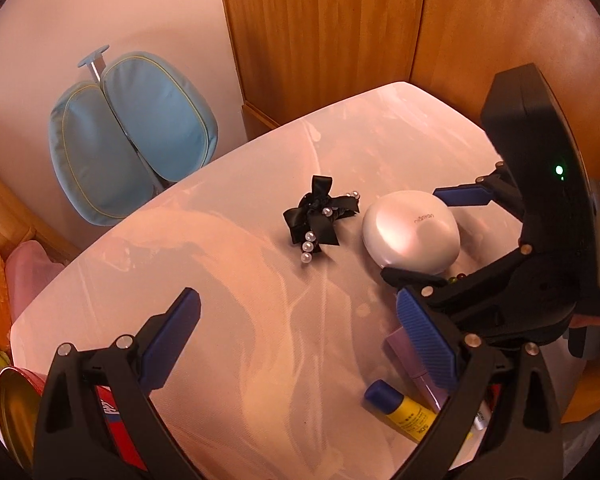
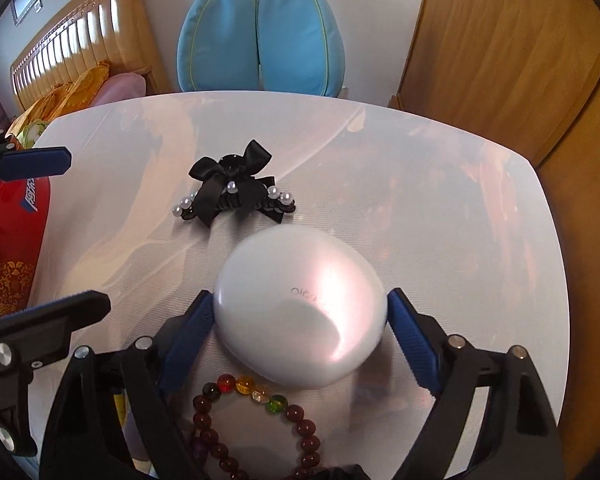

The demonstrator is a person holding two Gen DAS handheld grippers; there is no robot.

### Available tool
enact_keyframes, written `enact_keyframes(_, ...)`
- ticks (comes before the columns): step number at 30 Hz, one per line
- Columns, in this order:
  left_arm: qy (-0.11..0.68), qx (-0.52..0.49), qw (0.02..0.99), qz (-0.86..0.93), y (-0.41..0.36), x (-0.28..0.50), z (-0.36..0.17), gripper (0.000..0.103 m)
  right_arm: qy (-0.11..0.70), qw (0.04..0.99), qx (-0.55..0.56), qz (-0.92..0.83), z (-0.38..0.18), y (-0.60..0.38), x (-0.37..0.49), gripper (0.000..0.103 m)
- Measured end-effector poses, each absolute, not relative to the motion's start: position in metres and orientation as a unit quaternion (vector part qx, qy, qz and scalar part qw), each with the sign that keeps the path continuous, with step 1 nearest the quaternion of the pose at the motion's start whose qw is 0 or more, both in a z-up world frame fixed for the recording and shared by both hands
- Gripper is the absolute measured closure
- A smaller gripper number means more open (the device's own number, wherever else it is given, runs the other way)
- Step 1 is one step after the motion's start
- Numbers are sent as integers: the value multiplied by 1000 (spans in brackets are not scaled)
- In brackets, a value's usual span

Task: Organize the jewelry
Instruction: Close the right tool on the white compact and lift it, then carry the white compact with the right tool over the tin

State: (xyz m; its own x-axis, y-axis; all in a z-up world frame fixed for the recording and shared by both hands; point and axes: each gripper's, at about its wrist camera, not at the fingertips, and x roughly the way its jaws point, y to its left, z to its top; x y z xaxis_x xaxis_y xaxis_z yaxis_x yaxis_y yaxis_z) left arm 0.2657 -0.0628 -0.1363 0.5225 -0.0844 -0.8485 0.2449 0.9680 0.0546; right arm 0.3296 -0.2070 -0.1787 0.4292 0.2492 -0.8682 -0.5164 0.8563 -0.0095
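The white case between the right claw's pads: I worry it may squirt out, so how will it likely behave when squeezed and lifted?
The white case looks glossy and domed, so the right claw pads, set on its curved sides, may slip. It seems rigid, unlikely to flex. Its flattish shape probably slides rather than rolls, perhaps nudging the bead bracelet.

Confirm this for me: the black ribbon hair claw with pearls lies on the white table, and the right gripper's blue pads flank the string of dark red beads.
Wrong in one respect. The right gripper has its blue pads on either side of the glossy white rounded case, not the string of dark red beads, which lies nearer the camera. The right wrist view shows it. The black ribbon hair claw with pearls does lie on the white table.
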Motion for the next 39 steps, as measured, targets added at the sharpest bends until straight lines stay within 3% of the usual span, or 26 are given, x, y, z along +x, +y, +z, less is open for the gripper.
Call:
enact_keyframes(10,460,71,882,-74,-64,238,-105,7,462,854,-108,216,-140,-244,287,16)
enact_keyframes(23,463,50,884,-52,-74,113,-72,7,449,861,-88,222,-119,-292,165,16)
enact_keyframes(33,439,23,897,-52,-13,92,-62,7,417,876,-110,214,-85,-242,132,16)
enact_keyframes(39,418,30,908,-28,84,75,-54,7,427,869,-106,226,-77,-157,131,16)
